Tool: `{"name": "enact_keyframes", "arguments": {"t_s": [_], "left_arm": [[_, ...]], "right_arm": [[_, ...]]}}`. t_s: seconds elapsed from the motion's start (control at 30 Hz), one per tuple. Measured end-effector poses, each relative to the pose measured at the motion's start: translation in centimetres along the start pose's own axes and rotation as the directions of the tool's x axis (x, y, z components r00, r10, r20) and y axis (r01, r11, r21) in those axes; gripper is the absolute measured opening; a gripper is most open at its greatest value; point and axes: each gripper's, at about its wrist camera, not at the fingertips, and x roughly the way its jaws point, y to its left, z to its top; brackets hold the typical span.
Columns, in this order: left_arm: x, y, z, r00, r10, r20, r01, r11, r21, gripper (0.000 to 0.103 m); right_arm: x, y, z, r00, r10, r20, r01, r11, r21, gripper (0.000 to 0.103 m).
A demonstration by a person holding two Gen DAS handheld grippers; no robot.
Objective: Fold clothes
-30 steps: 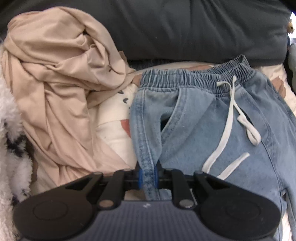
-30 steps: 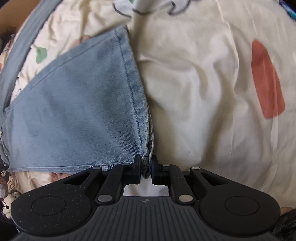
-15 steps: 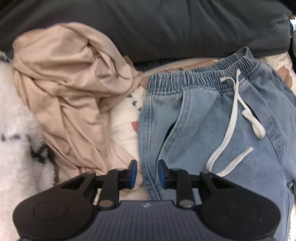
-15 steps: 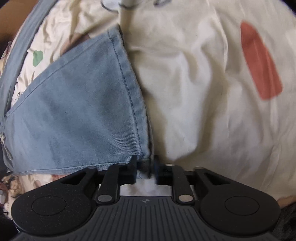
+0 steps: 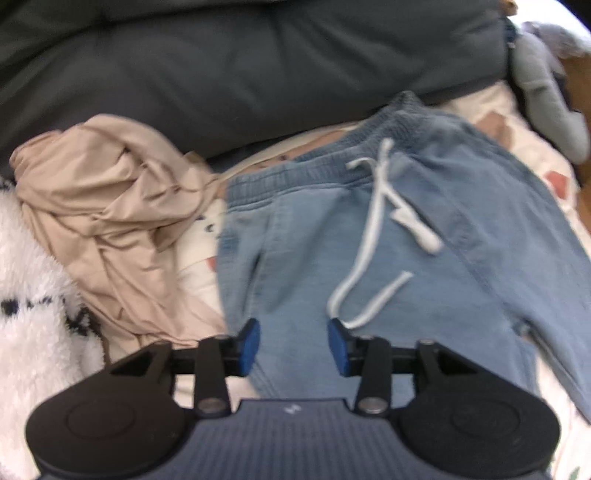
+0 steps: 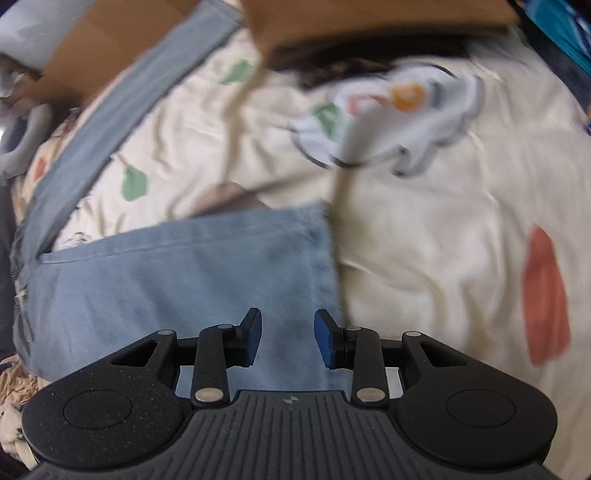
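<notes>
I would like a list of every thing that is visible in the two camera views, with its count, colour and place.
denim pants: one, light blue, lying flat on the bed, waistband toward the cushion; one leg end shows in the right wrist view.
drawstring: one, white, loose across the front of the pants.
beige garment: one, crumpled, left of the pants.
dark cushion: one, dark grey, behind the clothes.
fluffy blanket: one, white with dark marks, far left.
printed bedsheet: one, cream with coloured shapes, under everything.
cardboard: brown, blurred, top of right view.
left gripper: black, blue pads, jaws open above the pants.
right gripper: black, jaws open above the pant leg.
</notes>
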Motion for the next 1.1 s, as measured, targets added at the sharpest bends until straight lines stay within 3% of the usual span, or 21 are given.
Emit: {"name": "enact_keyframes", "arguments": {"t_s": [0.27,0.57,0.73,0.9,0.97,1.03,1.1], "left_arm": [[-3.5,-2.2,-2.0,0.999,-0.042,0.003,0.042,0.997,0.068,0.053],[-5.4,-2.9,-5.7,0.993,-0.112,-0.045,0.112,0.994,-0.006,0.061],[-2.5,-3.7,-7.6,0.992,-0.095,-0.088,0.098,0.995,0.027,0.061],[1.2,-3.9,-8.9,0.987,-0.074,-0.144,0.080,0.996,0.041,0.061],[2.4,-4.1,-9.0,0.986,-0.070,-0.152,0.078,0.996,0.047,0.060],[3.6,-4.5,-8.9,0.986,-0.068,-0.155,0.078,0.995,0.055,0.060],[4.8,-4.7,-8.8,0.985,-0.061,-0.160,0.070,0.996,0.054,0.060]], "right_arm": [[0.3,3.5,0.3,0.997,0.071,-0.001,-0.071,0.989,-0.132,0.038],[2.2,6.6,0.2,0.998,0.059,0.034,-0.051,0.976,-0.209,0.038],[3.2,8.2,0.1,0.999,0.013,0.042,0.001,0.948,-0.319,0.037],[4.9,8.4,0.5,0.999,-0.045,0.021,0.050,0.938,-0.344,0.037],[5.7,8.1,0.4,0.995,-0.096,0.020,0.096,0.926,-0.365,0.034],[6.0,7.6,0.2,0.990,-0.135,0.038,0.139,0.906,-0.399,0.021],[6.1,6.9,0.3,0.986,-0.160,0.035,0.160,0.900,-0.405,0.015]]}}
